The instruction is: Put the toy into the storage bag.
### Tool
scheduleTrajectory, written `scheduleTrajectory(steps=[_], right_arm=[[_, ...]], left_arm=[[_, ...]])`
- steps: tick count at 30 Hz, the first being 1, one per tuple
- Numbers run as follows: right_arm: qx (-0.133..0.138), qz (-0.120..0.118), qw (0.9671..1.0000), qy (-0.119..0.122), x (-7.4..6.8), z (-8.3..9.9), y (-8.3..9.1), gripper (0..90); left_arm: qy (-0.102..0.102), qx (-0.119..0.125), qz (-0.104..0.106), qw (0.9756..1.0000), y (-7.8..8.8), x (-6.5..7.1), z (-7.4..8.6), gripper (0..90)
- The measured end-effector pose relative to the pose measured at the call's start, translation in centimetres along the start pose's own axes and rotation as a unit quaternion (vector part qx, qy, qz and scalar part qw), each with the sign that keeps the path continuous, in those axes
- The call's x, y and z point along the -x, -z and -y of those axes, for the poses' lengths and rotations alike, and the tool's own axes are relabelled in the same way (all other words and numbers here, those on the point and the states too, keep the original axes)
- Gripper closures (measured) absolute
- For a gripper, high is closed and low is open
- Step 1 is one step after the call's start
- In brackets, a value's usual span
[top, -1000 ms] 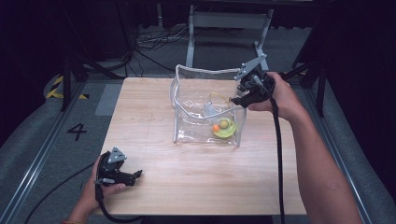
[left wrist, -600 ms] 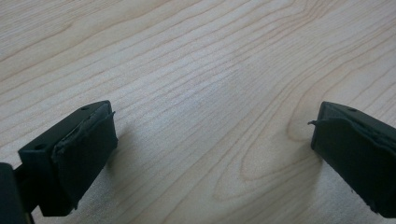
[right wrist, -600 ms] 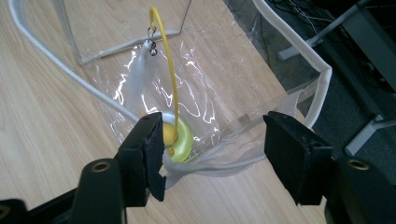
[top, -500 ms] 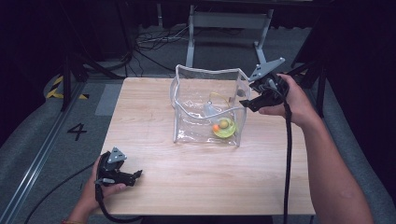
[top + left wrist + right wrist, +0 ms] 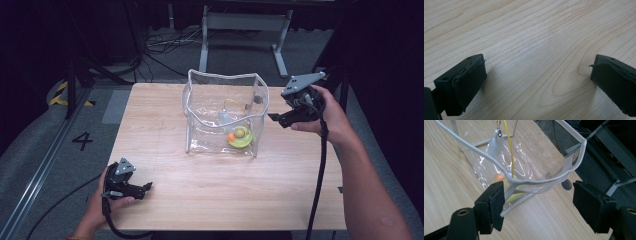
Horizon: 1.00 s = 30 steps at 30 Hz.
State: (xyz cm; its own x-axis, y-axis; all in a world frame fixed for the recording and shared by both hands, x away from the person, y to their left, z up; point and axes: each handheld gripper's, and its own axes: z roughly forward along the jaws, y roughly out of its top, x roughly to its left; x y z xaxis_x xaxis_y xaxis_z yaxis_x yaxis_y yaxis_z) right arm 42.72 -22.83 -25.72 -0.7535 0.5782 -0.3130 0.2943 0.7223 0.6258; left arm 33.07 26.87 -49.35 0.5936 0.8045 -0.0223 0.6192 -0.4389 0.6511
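Note:
A clear plastic bag (image 5: 220, 95) with white trim stands open in the middle of the wooden table (image 5: 160, 115). Inside lie a yellow-green piece (image 5: 241, 139) and a small orange ball (image 5: 231, 136). My right gripper (image 5: 274, 118) hovers just right of the bag, apart from it; its jaws have just been opening and grip nothing. In the right gripper view the bag's rim (image 5: 534, 181) curves just beyond the open right gripper (image 5: 540, 200), with a yellow cord (image 5: 509, 147) hanging inside. My left gripper (image 5: 147, 187) rests open at the front left, bare wood under the open left gripper (image 5: 536, 72).
A metal stand (image 5: 240, 22) and loose cables (image 5: 160, 45) lie on the floor behind the table. A painted 4 (image 5: 82, 141) marks the floor at the left. The table's right edge runs just beyond my right hand (image 5: 332, 120).
My right gripper has drawn back to the right from the bag's right rim, and its jaws stand wider. The left gripper has stayed put.

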Motion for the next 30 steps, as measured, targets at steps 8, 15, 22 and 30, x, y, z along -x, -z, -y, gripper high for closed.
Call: scheduleTrajectory(steps=[8,15,22,30], right_arm=[[0.005,0.008,1.0,0.004,-0.5,1.8,0.6,24.8],[0.006,0.018,0.9998,0.009,-1.2,3.8,0.8,24.0],[-0.006,0.029,0.9995,0.013,-1.7,5.7,0.4,23.5],[-0.021,0.031,0.9991,0.017,-2.5,7.8,-0.2,22.8]], left_arm=[[0.0,0.0,0.0,1.0,0.0,0.0,0.0,0.5],[-0.001,0.001,-0.002,1.0,0.0,0.0,0.0,0.5],[-0.001,0.001,-0.002,1.0,0.0,0.0,0.0,0.5],[-0.001,0.001,-0.002,1.0,0.0,0.0,0.0,0.6]])
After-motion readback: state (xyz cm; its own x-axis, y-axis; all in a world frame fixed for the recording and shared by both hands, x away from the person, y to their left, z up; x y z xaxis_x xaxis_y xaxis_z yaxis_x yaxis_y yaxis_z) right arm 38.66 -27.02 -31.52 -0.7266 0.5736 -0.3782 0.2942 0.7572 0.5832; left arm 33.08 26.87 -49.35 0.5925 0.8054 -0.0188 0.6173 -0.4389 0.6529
